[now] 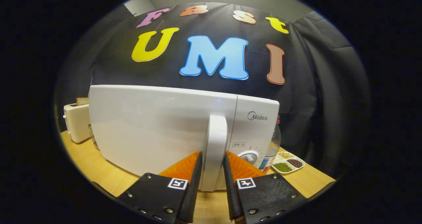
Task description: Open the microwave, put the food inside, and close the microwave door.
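Note:
A white microwave point(158, 128) stands on the wooden table point(99, 173) right in front of me, its door lying flat against the body. The upright white door handle point(217, 131) rises between my two fingers. My gripper point(213, 154) is shut on the lower part of that handle, one finger pressing on each side. Just right of the handle is the control panel with a round dial point(249, 157).
A cream toaster point(76, 122) with a slice of bread point(82, 101) in it stands left of the microwave. Right of the microwave are a clear bottle point(273, 145) and a white divided dish point(287, 163) of grains and beans. Black cloth walls close the back.

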The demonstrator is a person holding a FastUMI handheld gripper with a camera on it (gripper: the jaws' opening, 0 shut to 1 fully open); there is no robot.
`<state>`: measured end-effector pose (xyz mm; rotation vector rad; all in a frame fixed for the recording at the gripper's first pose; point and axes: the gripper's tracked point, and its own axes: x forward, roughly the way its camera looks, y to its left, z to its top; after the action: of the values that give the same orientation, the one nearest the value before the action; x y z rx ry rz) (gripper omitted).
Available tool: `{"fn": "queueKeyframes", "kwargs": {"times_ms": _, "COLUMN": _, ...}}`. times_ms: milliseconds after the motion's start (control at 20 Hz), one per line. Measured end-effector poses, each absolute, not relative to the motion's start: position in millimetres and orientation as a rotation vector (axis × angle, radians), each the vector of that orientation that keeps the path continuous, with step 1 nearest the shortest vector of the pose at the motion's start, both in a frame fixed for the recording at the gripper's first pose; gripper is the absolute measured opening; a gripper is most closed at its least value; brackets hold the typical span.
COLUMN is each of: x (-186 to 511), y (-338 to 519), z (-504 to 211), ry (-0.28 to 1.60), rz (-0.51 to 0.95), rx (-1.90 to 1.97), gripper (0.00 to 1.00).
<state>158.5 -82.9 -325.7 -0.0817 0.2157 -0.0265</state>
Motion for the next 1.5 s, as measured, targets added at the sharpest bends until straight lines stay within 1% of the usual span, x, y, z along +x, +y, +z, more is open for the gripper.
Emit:
{"fn": "queueKeyframes", "kwargs": {"times_ms": 50, "x": 160, "y": -82, "z": -328, "ry": 0.229, "rz": -0.014, "rx": -0.059, "gripper": 0.36}}
{"fn": "queueKeyframes", "kwargs": {"times_ms": 150, "x": 160, "y": -81, "z": -332, "ry": 0.239, "rz": -0.003, "rx": -0.016, "gripper": 0.36}}
{"fn": "queueKeyframes", "kwargs": {"times_ms": 200, "x": 160, "y": -81, "z": -332, "ry": 0.249, "rz": -0.001, "rx": 0.005, "gripper": 0.27}}
{"fn": "queueKeyframes", "kwargs": {"times_ms": 300, "x": 160, "y": -81, "z": -330, "ry": 0.246, "rz": 0.013, "rx": 0.012, "gripper": 0.27}}
{"fn": "queueKeyframes", "kwargs": {"times_ms": 400, "x": 160, "y": -81, "z": -332, "ry": 0.253, "rz": 0.013, "rx": 0.013, "gripper": 0.17}}
{"fn": "queueKeyframes", "kwargs": {"times_ms": 800, "x": 146, "y": -80, "z": -327, "ry": 0.288, "rz": 0.041, "rx": 0.047, "gripper": 0.17}}
{"fn": "queueKeyframes", "kwargs": {"times_ms": 850, "x": 140, "y": -79, "z": -328, "ry": 0.29, "rz": 0.041, "rx": 0.056, "gripper": 0.11}}
{"fn": "queueKeyframes", "kwargs": {"times_ms": 1050, "x": 115, "y": -72, "z": -325, "ry": 0.288, "rz": 0.096, "rx": -0.018, "gripper": 0.11}}
{"fn": "queueKeyframes", "kwargs": {"times_ms": 1300, "x": 55, "y": -51, "z": -322, "ry": 0.35, "rz": 0.147, "rx": -0.027, "gripper": 0.11}}
{"fn": "queueKeyframes", "kwargs": {"times_ms": 1500, "x": -6, "y": -11, "z": -316, "ry": 0.327, "rz": 0.257, "rx": -0.006, "gripper": 0.11}}
